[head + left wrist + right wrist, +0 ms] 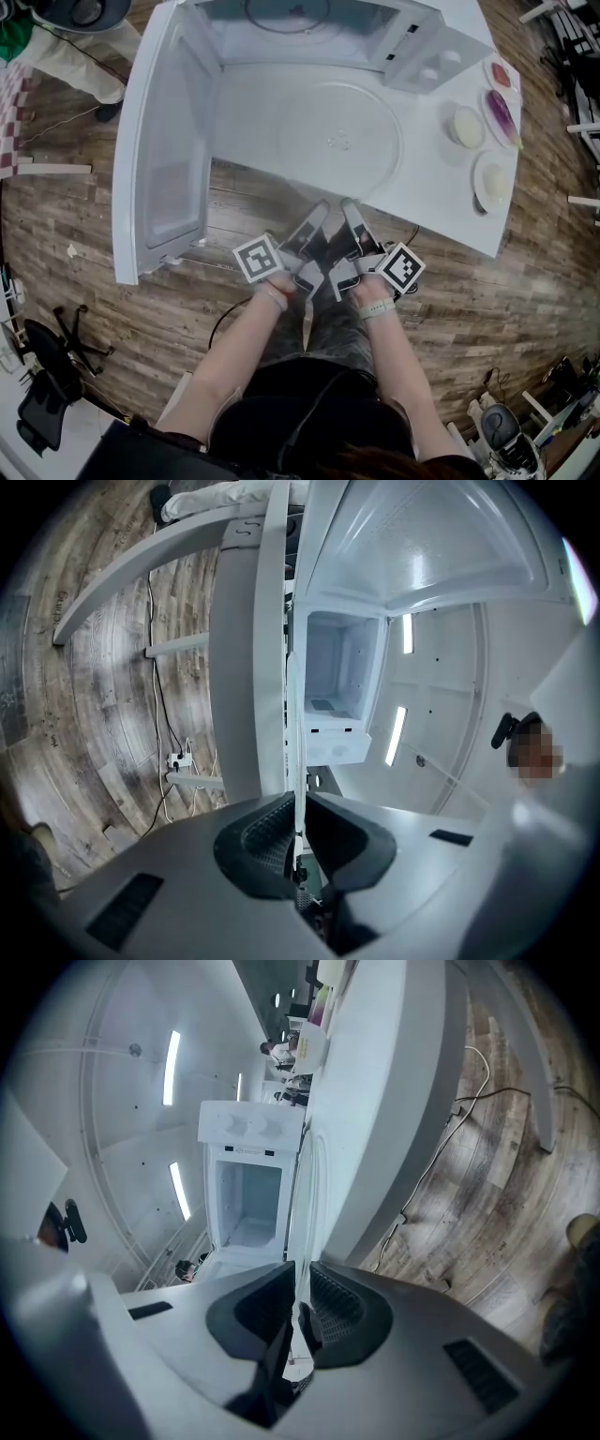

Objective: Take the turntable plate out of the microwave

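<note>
Clear round glass turntable plate [339,141] is clamped at its near rim in the jaws of the left gripper [317,212] and right gripper [350,210], before the open white microwave [309,33].

I stand on a brown wood-plank floor [103,300], facing a white worktop [455,220]. A black office chair [47,384] sits off to my left, and a black cable [217,328] loops across the planks. Long strip lights [174,1054] glow on the white ceiling [122,1101].
</note>
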